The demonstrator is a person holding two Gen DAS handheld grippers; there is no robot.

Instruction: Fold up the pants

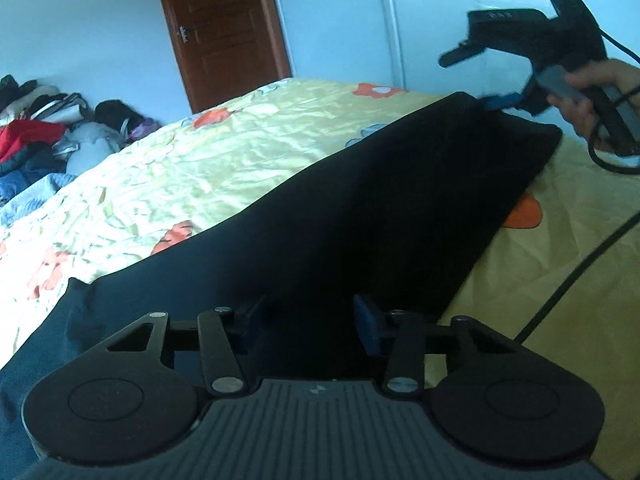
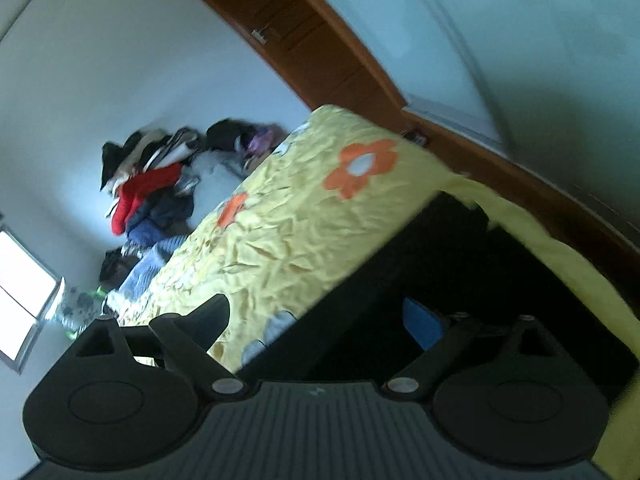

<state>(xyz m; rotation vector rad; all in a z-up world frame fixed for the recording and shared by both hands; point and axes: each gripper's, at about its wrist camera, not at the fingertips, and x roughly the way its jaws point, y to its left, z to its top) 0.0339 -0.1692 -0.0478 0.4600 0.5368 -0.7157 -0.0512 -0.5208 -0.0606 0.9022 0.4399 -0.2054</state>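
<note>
Pants lying across the bed, a gripper sitting at each end

The pants are lying on the bedspread, stretching from the near left of the left wrist view to its far right. The left gripper is sitting over their near end, fingers apart with cloth between them. The right gripper is sitting at their far corner, held by a hand. Behind the bed, a pile of clothes is lying against the wall at far left, and a door is standing beyond the bed's far edge, right of the pile. In the right wrist view, the pants are lying under the right gripper, with the bedspread spreading ahead and left.
</note>
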